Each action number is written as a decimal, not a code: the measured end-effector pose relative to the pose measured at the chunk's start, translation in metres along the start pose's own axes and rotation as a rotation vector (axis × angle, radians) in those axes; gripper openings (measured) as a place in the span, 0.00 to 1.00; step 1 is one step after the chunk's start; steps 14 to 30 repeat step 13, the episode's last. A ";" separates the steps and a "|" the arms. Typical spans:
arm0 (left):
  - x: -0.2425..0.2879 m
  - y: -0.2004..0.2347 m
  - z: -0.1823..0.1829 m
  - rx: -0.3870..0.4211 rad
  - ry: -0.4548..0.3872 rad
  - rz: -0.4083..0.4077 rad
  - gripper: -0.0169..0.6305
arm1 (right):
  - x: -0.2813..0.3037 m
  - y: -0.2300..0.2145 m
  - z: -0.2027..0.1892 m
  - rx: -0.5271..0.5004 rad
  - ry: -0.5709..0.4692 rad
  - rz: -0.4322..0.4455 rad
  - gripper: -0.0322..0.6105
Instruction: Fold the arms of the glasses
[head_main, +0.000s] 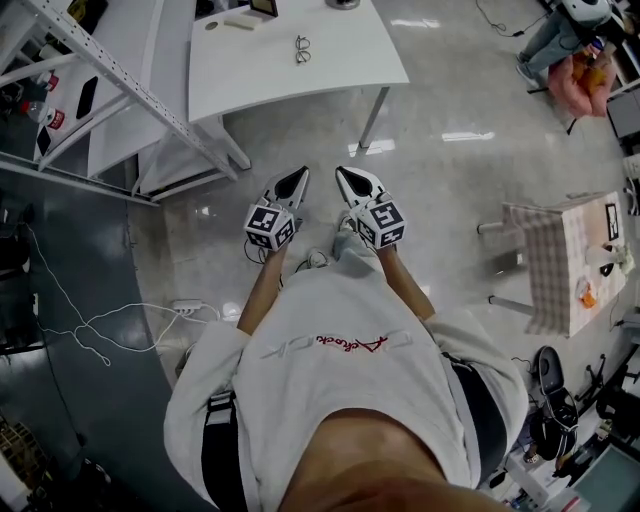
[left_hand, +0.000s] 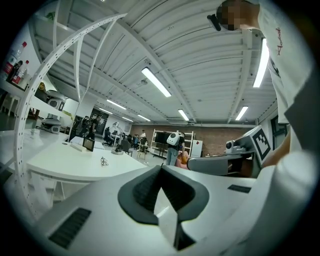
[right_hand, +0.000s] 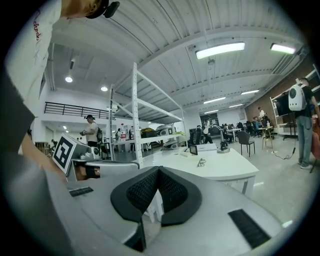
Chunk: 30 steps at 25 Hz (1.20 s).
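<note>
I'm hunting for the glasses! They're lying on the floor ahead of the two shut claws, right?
No, not the floor. The glasses lie on the white table, ahead of the shut left claw and right claw; the head view shows it.

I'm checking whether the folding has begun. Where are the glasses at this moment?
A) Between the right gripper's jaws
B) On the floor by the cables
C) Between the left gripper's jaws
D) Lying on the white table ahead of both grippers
D: the glasses lie on the white table, while the left gripper and right gripper are short of it, jaws together and empty.
</note>
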<state>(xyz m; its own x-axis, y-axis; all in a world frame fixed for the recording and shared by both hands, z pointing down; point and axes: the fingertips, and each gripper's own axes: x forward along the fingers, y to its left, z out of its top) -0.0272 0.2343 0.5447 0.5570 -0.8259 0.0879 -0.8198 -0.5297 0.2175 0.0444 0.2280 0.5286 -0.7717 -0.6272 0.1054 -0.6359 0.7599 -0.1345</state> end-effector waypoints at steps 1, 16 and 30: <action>0.001 -0.001 0.001 0.001 -0.004 -0.002 0.07 | -0.001 -0.001 0.001 -0.002 -0.002 -0.001 0.08; 0.006 0.001 0.002 0.006 -0.016 -0.006 0.07 | 0.001 -0.005 0.000 -0.025 0.004 -0.008 0.08; 0.006 0.001 0.002 0.006 -0.016 -0.006 0.07 | 0.001 -0.005 0.000 -0.025 0.004 -0.008 0.08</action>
